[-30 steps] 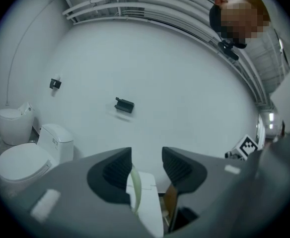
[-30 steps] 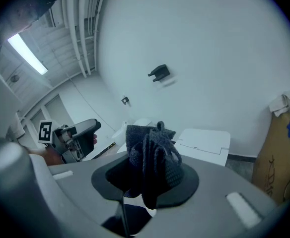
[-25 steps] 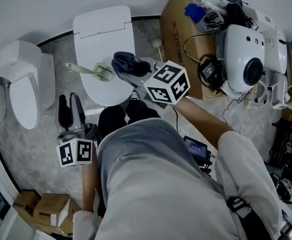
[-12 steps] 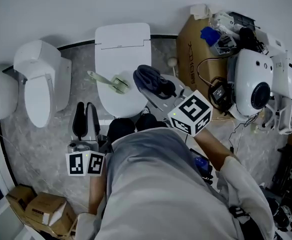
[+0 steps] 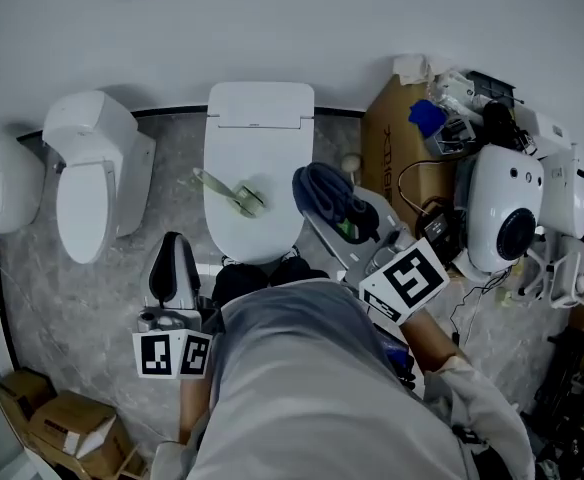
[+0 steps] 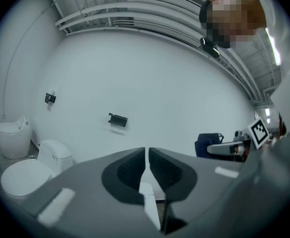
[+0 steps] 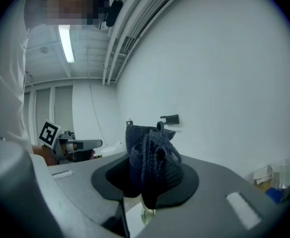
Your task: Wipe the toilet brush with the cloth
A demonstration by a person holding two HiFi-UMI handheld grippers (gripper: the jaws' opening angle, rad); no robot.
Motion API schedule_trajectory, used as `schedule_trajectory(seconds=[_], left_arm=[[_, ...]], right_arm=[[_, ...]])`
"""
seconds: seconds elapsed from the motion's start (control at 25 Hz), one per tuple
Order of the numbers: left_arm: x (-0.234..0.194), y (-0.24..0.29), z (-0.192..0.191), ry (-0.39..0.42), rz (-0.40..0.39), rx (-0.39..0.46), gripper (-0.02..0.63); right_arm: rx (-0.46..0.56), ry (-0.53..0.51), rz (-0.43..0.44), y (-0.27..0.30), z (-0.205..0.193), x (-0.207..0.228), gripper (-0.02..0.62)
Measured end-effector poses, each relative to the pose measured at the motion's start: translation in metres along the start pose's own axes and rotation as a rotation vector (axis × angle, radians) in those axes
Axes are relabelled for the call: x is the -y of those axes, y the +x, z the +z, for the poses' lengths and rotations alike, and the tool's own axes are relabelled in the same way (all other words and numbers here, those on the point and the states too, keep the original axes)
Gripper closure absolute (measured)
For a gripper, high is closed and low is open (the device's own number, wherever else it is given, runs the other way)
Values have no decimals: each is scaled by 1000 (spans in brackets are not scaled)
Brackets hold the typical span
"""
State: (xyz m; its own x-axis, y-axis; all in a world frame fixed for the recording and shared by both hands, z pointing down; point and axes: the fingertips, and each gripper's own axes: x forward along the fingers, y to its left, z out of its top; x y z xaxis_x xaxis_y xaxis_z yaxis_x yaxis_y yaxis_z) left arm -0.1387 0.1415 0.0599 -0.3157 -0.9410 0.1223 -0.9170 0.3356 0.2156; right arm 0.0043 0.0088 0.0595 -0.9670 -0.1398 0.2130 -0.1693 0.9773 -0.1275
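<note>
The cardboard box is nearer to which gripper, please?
Right. The right gripper, holding the cloth, is just beside the cardboard box; the left gripper is on the toilet's far side.

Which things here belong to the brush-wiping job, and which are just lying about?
For the job: toilet brush, lying on the closed toilet lid; cloth, clamped in the right gripper; left gripper, shut and empty.
Lying about: second toilet, cardboard box, white machine, small boxes.

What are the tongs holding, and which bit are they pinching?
The right tongs pinch the dark cloth by a bunched-up part. The left tongs are shut, holding nothing.
</note>
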Motion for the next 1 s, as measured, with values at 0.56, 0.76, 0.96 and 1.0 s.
schedule_trajectory(seconds=[0.56,0.76,0.96,1.0], left_arm=[[0,-16,-6,-21,111,-16,606],[0,-16,-9,-6,129,-23,606],[-2,-13,-17,-16,128,-50,606],[-3,-14,-18,-25,128,-50,606]], right_arm=[[-13,55,-21,-10,-5,9,499],[-43,37,-8,-11,-17,5,500],[-63,60,-9,-11,-24,4,500],[-66,71,-8,-11,-26,4,499]])
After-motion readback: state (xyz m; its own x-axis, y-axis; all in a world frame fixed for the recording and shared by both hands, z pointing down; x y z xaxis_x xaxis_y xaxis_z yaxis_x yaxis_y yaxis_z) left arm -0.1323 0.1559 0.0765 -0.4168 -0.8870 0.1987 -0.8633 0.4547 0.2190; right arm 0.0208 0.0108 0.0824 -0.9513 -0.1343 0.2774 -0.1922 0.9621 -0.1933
